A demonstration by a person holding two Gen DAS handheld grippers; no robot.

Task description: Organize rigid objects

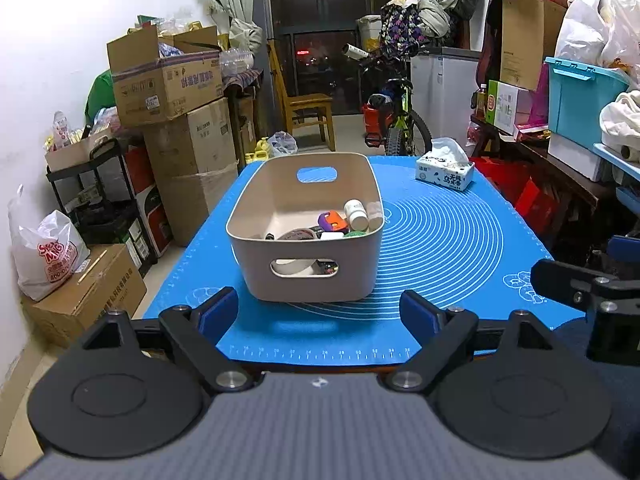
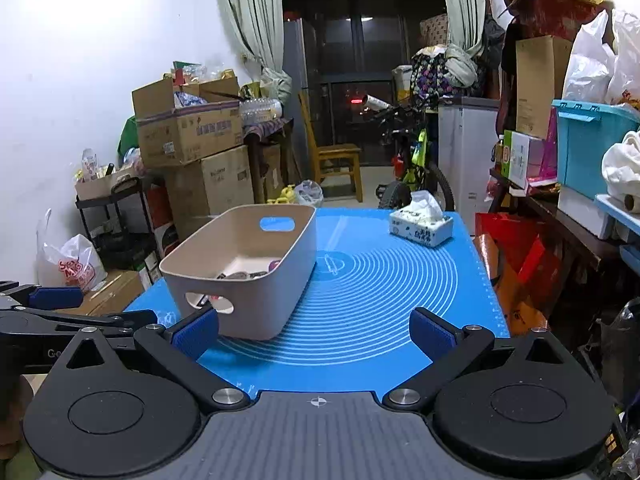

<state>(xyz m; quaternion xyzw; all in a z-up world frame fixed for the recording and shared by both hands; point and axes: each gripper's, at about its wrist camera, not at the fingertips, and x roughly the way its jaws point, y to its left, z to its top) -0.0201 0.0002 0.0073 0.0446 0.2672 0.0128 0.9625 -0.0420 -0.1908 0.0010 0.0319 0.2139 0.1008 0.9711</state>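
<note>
Both claws, left claw and right claw, gape wide and empty at the tabletop's near edge; the beige bin holds small items, with a tissue box far right.

Mat mostly bare; bin is the only real obstacle mid-table.

Beige bin sits centre-left on the blue mat, open top, small items piled in its near right corner. Wide bare mat to its right and in front of it. Tissue box stands at the far right corner, well apart from the bin. Table's left edge is flanked by stacked cardboard boxes, right edge by a cluttered shelf.
</note>
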